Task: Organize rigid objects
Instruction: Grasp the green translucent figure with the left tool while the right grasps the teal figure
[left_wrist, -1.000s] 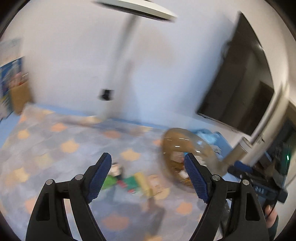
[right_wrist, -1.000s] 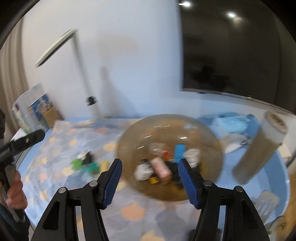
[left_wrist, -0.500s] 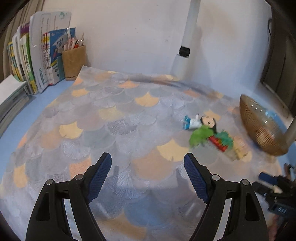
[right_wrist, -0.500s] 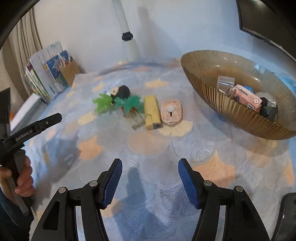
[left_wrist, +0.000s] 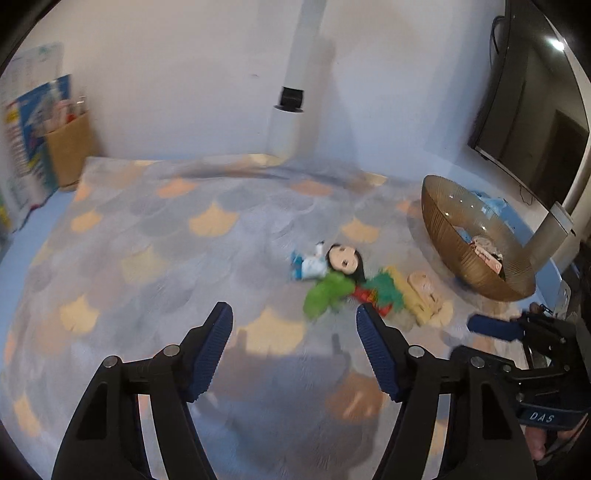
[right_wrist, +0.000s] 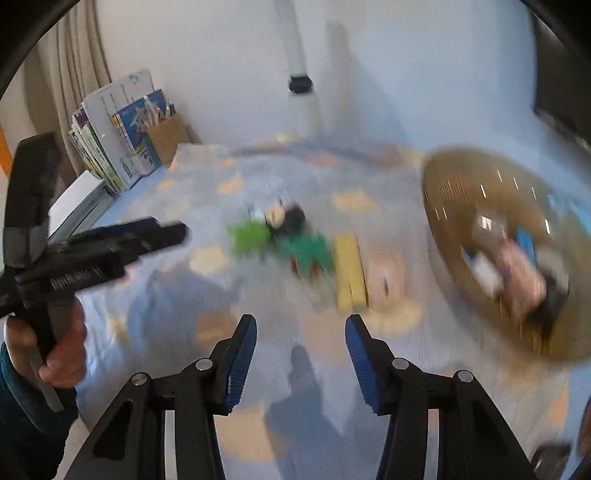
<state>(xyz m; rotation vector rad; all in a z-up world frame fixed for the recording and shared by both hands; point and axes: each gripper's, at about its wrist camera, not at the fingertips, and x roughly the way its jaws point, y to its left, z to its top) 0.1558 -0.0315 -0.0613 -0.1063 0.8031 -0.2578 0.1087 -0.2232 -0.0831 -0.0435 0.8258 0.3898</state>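
Small objects lie in a cluster on the patterned cloth: a dark-haired doll (left_wrist: 332, 262) (right_wrist: 286, 218), a green toy (left_wrist: 327, 293) (right_wrist: 249, 236), a red and green piece (left_wrist: 376, 291) (right_wrist: 306, 253), a yellow block (right_wrist: 350, 275) and a pale pink oval item (left_wrist: 424, 291) (right_wrist: 386, 275). A gold ribbed bowl (left_wrist: 447, 236) (right_wrist: 454, 195) with several items inside stands to their right. My left gripper (left_wrist: 294, 345) is open and empty, short of the cluster. My right gripper (right_wrist: 301, 349) is open and empty, also short of it. The right wrist view is blurred.
A white lamp post (left_wrist: 295, 81) stands at the back by the wall. Books and a brown pen holder (right_wrist: 166, 136) stand at the back left. A dark screen (left_wrist: 535, 122) hangs on the right wall. The other gripper shows at each view's edge.
Both cameras have swung: the left one turned right toward the toys and bowl. The right gripper's jaws have narrowed a little. The right view is now motion-blurred.
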